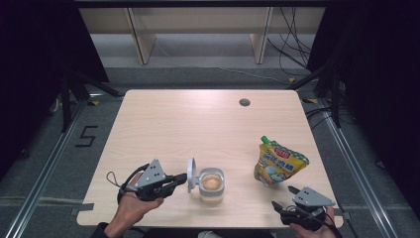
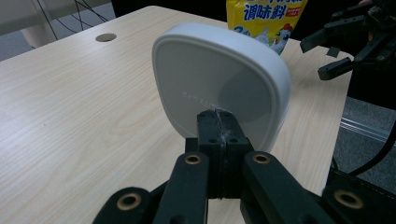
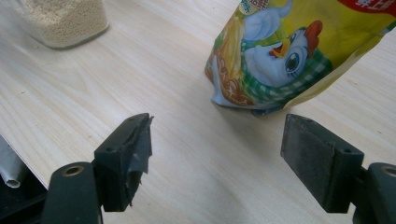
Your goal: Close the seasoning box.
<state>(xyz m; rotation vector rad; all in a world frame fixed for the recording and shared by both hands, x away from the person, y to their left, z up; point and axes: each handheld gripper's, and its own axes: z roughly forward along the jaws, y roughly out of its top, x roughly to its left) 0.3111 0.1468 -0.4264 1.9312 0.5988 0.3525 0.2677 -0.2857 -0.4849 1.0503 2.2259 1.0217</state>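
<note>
The left gripper (image 1: pixel 182 178) has its jaws squeezed tight on the edge of a white lid (image 1: pixel 191 175). The lid stands on its edge, just left of the jar (image 1: pixel 212 185), near the front of the table (image 1: pixel 198 124). In the left gripper view the lid (image 2: pixel 219 79) is a smooth, hard square with round corners and a thick rim. It looks like plastic. Tiny raised letters run across it, too small to read. The black jaws cover its lower edge.

The jar is clear, with round corners, and its top is open. Pale tan grains fill it. In the right gripper view its base (image 3: pixel 60 21) shows the grains as tiny round beads, but the top of the jar is cut off.

The right gripper (image 1: pixel 283 197) sits at the front right corner of the table. Its jaws stand wide apart with nothing between them. The pads (image 3: pixel 140 144) are black and rough, and the left one looks torn at the edge.

A shiny yellow pouch (image 1: pixel 278 162) stands just past the right gripper, well apart from the jar. It has a green cap and a soft, crinkly skin. A cartoon chicken (image 3: pixel 280 51) is printed on it. Its top is cut off in both gripper views.

The table is pale wood with fine lines, and a small round hole (image 1: pixel 244 102) sits near its far edge.
</note>
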